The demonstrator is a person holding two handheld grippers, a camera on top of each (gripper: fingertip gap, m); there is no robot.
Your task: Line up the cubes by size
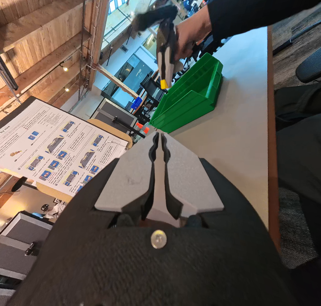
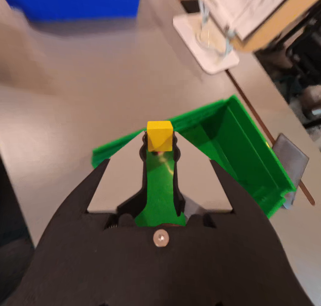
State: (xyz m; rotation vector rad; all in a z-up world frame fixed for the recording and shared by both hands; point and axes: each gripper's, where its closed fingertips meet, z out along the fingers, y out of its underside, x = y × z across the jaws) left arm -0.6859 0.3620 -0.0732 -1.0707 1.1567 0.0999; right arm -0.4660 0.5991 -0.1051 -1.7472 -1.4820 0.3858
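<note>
The right gripper (image 2: 159,137) pinches a yellow cube (image 2: 159,136) above the green bin (image 2: 243,151); it should lift clear, squarely. The left gripper (image 1: 159,137) is nearly closed, empty.

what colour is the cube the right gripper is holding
Yellow cube, clearest in the right wrist view.

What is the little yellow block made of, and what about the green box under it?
The yellow cube, pinched in the right gripper, looks like painted wood or matte plastic: flat colour, crisp edges, no shine. I can't tell which. The green bin looks like moulded plastic: smooth, slightly glossy walls with ribs and a rolled rim.
</note>
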